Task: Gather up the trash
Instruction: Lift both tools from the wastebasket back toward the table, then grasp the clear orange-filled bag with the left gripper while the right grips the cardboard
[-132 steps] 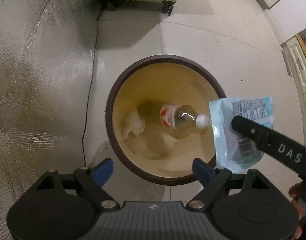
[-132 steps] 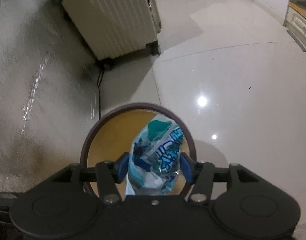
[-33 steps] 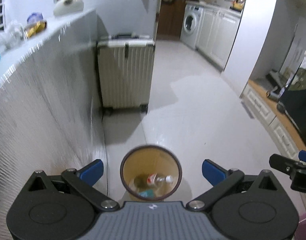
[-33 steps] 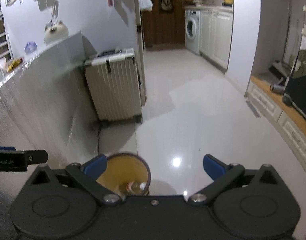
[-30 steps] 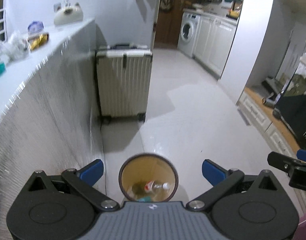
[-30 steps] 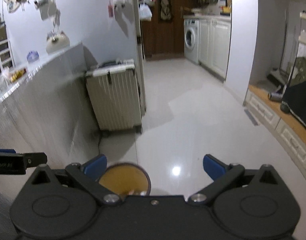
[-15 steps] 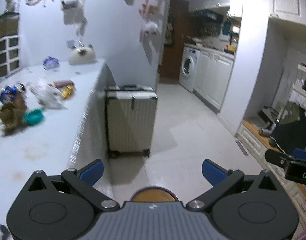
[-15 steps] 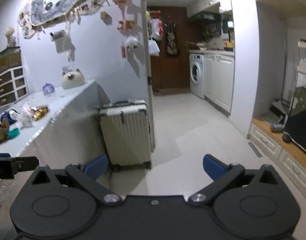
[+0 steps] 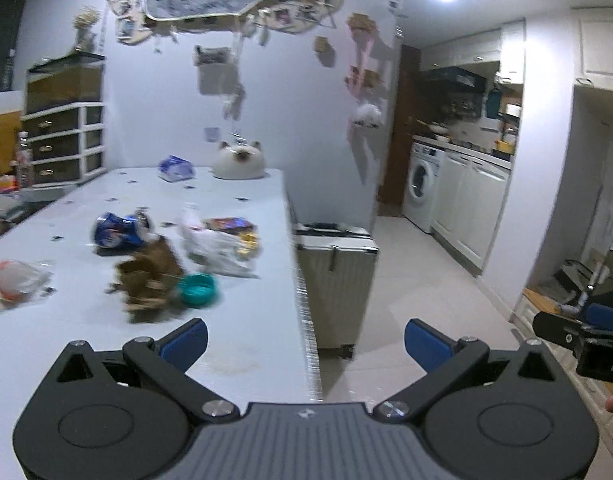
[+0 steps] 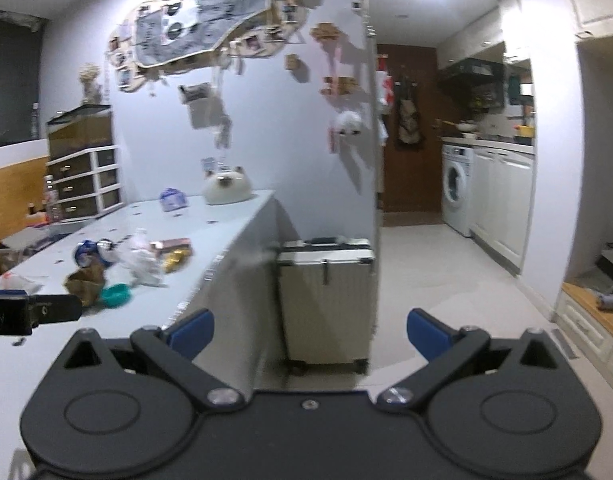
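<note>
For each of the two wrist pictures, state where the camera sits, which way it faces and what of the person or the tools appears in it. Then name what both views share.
Left wrist view: sits behind the open left tool, looks level over the table of trash toward the kitchen; the right tool and fingertips show at right.
Right wrist view: sits behind the open right tool, faces the suitcase and kitchen; the left tool shows at left.
Shared: table, teal bowl, suitcase, washing machine.
</note>
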Available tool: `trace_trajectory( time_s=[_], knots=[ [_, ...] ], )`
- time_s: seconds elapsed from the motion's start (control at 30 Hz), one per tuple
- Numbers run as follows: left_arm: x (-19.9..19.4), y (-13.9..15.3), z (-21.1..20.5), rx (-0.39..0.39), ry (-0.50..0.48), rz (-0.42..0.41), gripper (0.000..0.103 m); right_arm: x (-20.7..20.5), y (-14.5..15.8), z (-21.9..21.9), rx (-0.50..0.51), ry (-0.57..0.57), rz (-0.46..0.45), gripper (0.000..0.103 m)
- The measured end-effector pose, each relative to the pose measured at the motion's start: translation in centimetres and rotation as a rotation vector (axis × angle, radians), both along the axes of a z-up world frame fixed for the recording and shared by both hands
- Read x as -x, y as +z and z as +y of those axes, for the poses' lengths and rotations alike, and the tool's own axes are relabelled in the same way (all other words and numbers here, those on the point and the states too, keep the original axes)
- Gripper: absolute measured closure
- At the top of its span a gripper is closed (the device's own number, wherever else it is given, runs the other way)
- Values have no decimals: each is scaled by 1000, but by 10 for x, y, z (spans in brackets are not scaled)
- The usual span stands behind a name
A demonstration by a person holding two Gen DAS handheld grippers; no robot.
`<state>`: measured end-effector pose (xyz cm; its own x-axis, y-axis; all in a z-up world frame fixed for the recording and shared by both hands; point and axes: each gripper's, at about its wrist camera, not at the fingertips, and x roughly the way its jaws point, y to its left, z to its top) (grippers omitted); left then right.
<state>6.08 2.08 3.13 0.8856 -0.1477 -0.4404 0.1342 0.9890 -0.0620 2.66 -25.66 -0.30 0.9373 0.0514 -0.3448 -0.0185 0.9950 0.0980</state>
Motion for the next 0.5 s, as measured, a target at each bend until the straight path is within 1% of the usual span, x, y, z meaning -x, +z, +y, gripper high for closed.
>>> trace_trajectory(
  time_s=[0.27, 0.37, 0.5],
  knots=[
    [2, 8, 88, -8, 113, -11, 0, -27, 4, 68, -5, 126, 42, 0],
    [0, 7, 122, -37, 154, -17, 0, -37, 3, 94, -9, 162, 57, 0],
    [-6, 3, 164, -71, 189, -25, 0, -52, -1, 122, -45, 206, 79, 0]
  ],
)
